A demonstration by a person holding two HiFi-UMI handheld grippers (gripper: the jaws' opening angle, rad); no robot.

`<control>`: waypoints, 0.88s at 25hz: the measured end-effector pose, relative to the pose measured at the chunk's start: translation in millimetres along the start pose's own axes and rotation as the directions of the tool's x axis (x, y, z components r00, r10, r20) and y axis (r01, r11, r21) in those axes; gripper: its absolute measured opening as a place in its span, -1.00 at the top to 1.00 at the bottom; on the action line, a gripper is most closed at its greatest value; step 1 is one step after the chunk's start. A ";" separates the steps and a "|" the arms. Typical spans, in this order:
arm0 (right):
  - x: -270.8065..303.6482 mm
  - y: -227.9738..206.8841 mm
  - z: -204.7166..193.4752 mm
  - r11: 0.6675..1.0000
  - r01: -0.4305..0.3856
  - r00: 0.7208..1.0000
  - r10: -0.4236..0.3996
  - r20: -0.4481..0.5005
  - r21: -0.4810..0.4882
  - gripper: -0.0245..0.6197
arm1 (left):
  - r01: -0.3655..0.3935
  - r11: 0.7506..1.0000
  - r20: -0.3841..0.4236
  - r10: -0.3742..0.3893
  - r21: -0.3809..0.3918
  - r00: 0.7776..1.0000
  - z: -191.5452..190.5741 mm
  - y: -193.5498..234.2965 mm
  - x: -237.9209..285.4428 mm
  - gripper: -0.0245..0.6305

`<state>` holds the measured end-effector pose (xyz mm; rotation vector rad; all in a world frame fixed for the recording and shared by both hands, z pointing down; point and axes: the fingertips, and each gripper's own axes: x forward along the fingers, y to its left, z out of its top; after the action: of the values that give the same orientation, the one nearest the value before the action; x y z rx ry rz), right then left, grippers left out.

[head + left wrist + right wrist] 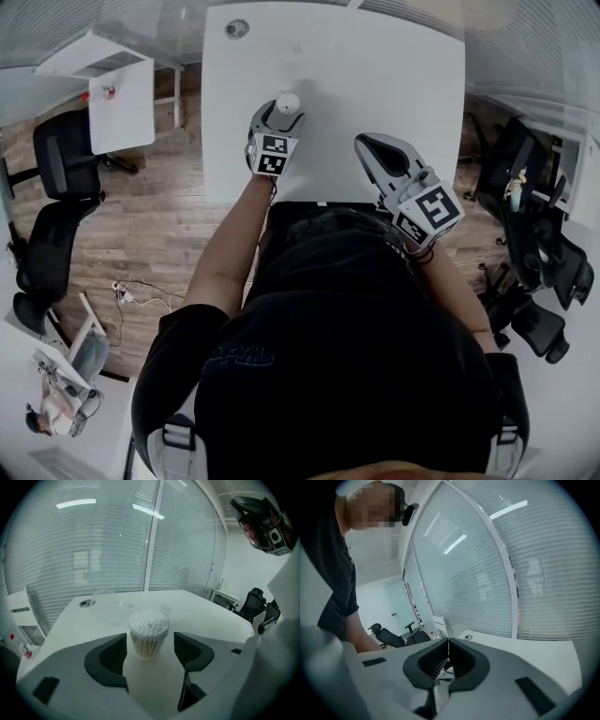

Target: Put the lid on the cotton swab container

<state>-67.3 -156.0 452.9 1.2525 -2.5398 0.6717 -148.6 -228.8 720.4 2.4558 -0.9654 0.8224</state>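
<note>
Between left hand-held gripper [150, 644] jaws, swab container [148, 630], gaps either side.

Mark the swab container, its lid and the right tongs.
swab container [147, 644], left gripper view, on the middle of its side wall.
lid [107, 605], left gripper view, on the middle of its clear dome.
right tongs [448, 640], right gripper view, where the shut tips meet.

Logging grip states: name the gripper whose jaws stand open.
The left gripper: its jaws stand apart, the cotton swab container between them with a gap each side. The right gripper has its jaws shut together, empty.
</note>
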 end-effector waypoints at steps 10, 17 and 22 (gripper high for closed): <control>-7.4 -4.8 -9.1 1.000 0.019 1.000 -0.019 -0.018 0.013 0.85 | -0.039 0.999 -0.034 0.039 0.017 0.999 -8.0 6.5 17.9 -0.03; -8.4 -7.9 -8.4 1.000 0.020 1.000 -0.020 -0.016 0.012 0.85 | -0.058 0.998 -0.042 0.060 0.035 0.997 -9.6 9.9 19.6 0.11; -10.3 -7.3 -8.3 1.000 0.015 1.000 -0.015 -0.012 0.013 0.85 | -0.060 0.997 -0.046 0.062 0.039 0.997 -11.3 8.4 18.8 0.12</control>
<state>-55.2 -148.7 458.3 1.2670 -2.5173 0.6921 -147.7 -237.8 742.1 2.4380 -1.0212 0.9227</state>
